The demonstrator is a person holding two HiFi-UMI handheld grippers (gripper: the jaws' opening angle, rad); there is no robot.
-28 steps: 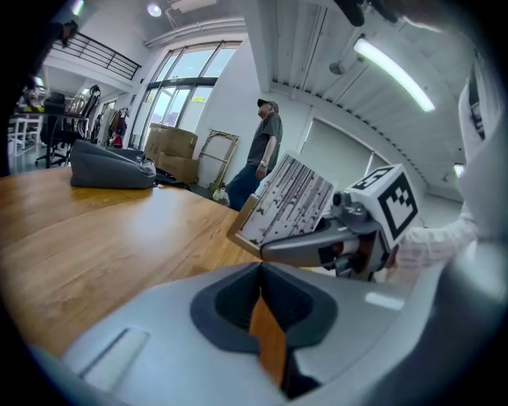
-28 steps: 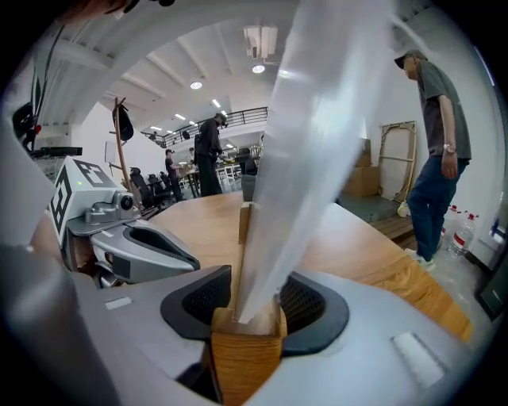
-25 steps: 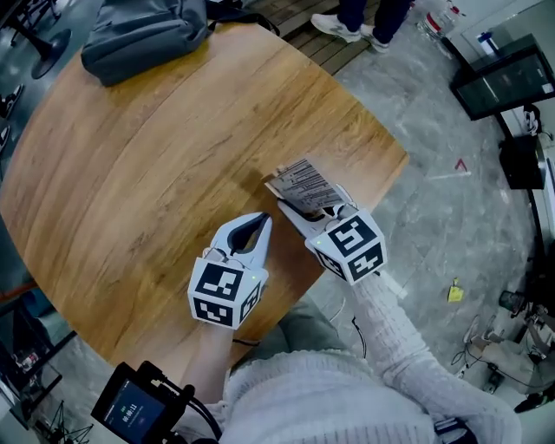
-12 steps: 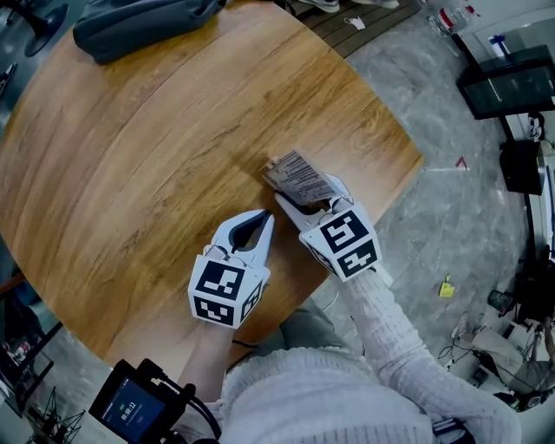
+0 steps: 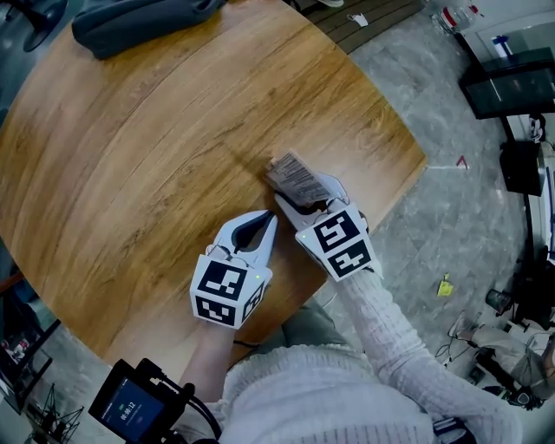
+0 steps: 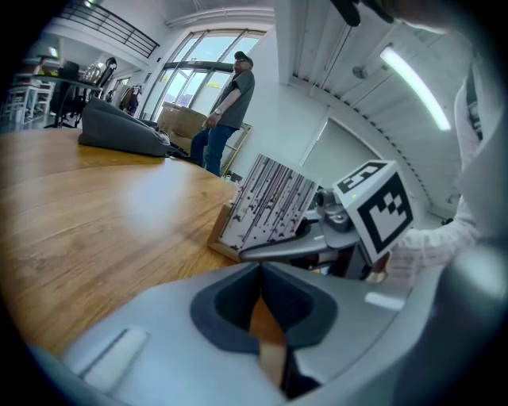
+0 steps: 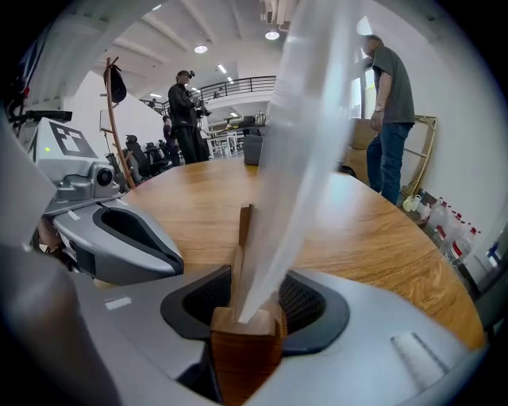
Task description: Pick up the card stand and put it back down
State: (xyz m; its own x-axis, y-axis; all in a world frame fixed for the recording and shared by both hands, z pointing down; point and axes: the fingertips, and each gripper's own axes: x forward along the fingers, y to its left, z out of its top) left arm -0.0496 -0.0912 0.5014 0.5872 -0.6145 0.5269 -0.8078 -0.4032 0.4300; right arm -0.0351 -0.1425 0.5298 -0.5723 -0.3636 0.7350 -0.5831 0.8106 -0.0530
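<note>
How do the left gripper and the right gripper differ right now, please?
The left gripper's jaws are together on nothing; the right gripper's jaws grip the wooden base of the card stand. The left gripper sits beside the card stand, apart from it; the right gripper holds its near end. Both carry marker cubes and sit over the wooden table.

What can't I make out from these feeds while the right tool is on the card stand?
- Base of the card stand: head view, hidden under the right tool; whether it touches the table is unclear.
- Print on its card: too small in head view, streaked in left gripper view.
- The card's face: right gripper view, edge-on and blurred near the lens.
- Grey bag: head view, cut off by the top edge.
</note>
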